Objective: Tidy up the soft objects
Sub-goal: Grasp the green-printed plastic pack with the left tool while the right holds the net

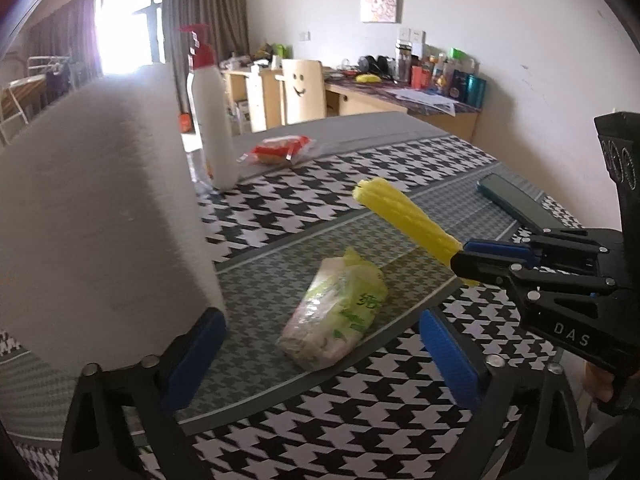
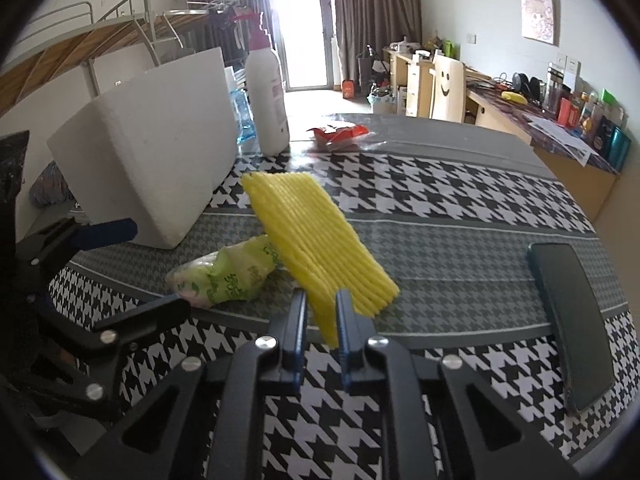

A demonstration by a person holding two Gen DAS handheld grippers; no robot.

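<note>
"DAS" printed on right hand-held gripper, clamped on yellow ribbed sponge cloth mid-frame. Left hand-held gripper spread above green tissue pack. Houndstooth tabletop; curtained room.

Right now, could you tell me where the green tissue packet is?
The green tissue packet lies on the houndstooth table, between the open left gripper's fingers in its view, right of the white foam box.

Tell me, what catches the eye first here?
A ribbed yellow foam sheet, pinched upright in the right gripper above the houndstooth tablecloth. Beside it lies a crumpled green-printed plastic packet, with a big white foam box behind it.
</note>
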